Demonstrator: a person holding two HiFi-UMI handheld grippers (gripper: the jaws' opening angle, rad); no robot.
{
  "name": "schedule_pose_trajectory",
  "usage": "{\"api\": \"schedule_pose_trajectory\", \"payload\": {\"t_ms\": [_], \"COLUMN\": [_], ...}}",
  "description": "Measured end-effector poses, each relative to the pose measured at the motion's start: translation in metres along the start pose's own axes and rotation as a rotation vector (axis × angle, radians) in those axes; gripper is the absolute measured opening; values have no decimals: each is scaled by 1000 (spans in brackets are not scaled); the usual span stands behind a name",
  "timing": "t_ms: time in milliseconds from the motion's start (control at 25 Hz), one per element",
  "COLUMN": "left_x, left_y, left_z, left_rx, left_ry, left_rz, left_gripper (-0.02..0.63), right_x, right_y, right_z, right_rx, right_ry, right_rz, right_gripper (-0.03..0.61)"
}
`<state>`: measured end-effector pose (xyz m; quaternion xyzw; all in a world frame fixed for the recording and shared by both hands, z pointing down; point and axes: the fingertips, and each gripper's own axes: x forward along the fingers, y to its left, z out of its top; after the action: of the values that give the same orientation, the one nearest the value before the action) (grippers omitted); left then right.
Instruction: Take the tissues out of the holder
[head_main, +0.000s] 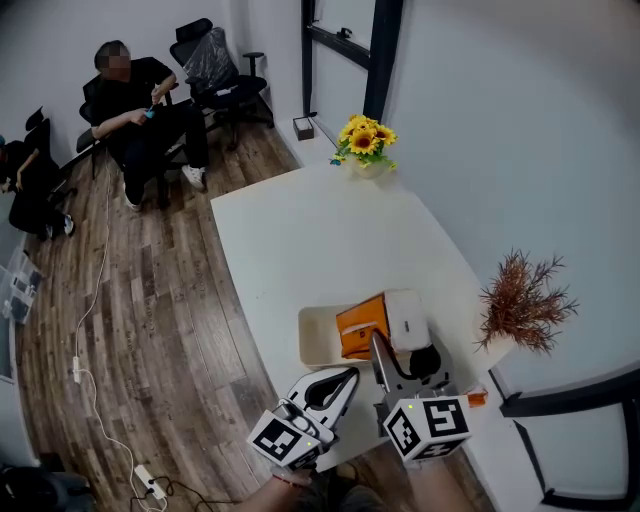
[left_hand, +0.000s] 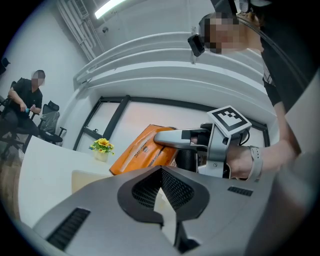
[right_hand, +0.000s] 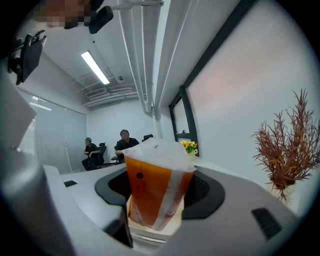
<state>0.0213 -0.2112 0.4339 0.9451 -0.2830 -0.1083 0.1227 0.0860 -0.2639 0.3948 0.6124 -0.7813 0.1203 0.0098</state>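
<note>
**Right gripper holds the tissue pack at the holder**

The right gripper (right_hand: 159, 192) has its two jaws pressed on the orange tissue pack (head_main: 362, 325), one on each side. The white plastic end of the pack sticks out past the fingertips. The pack is tilted, with its lower end at the open top of the beige holder (head_main: 312, 342); whether it touches the holder inside, I cannot tell.

The left gripper (left_hand: 161, 172) has its jaws together with nothing between them. It hangs just in front of the holder, at the near edge of the white table (head_main: 330, 230). The holder stands close to this near edge and to the left edge of the table.

Behind the holder the table top is open as far as the sunflower vase (head_main: 364, 145) at the far corner. A dried red-brown plant (head_main: 522, 303) stands near the right gripper, on its right side. A seated person (head_main: 135, 105) is well apart from the table, on the wooden floor (head_main: 150, 330).
</note>
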Motion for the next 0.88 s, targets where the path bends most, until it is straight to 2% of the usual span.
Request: {"api": "schedule_pose_trajectory", "payload": {"t_ms": [600,880], "left_x": [9,2], "left_y": [-10,-10], "left_z": [14,21], "left_rx": [20,32], "left_ry": [-3,-9], "left_rz": [-34,-15], "left_gripper": [8,7], "right_x": [-14,-22], "right_y": [2,5], "right_z": [19,26], "right_rx": [-9,-22], "right_ry": [-25,-40], "right_rz": [-1,15], "right_gripper": [276,276]}}
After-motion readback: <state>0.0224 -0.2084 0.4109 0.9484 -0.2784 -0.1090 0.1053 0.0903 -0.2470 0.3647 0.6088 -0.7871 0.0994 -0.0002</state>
